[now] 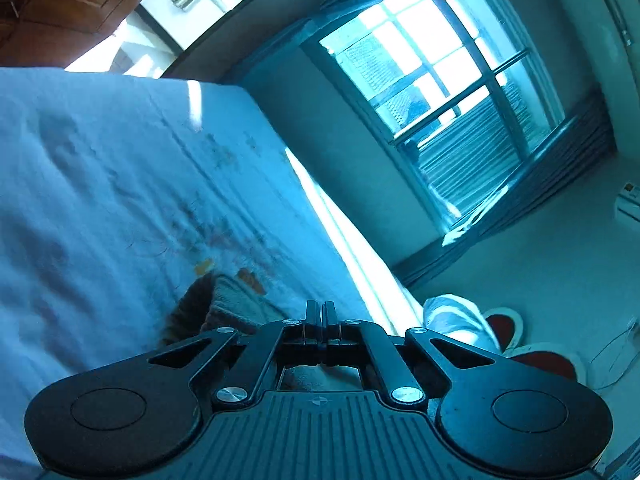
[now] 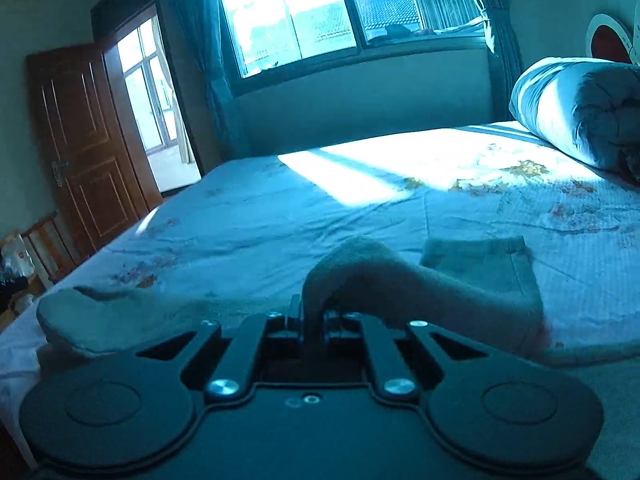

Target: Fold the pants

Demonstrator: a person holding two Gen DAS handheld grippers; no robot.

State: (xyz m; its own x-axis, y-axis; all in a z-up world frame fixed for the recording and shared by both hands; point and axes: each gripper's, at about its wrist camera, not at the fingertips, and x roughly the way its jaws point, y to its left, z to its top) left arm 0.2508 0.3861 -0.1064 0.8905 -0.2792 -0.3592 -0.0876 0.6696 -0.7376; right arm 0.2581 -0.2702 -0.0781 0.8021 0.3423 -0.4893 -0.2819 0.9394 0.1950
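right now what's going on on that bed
A person is folding grey fabric pants on the bed's pale floral sheet with two black handheld grippers. The right gripper is shut on a raised fold of the pants. The left gripper is shut, nothing visible between its fingers, above cloth at the bed's edge. A rolled quilt lies behind.

On the wide bed with a flower-printed sheet (image 2: pixel 280 216) the grey fabric pants (image 2: pixel 480 268) lie across the near part, one fold rising into the closed right gripper (image 2: pixel 314 314). The rolled striped quilt (image 2: pixel 580 112) rests at the bed's far right. Behind the bed stands the big framed window (image 2: pixel 300 12); the brown panelled wooden door (image 2: pixel 84 144) stands left of it
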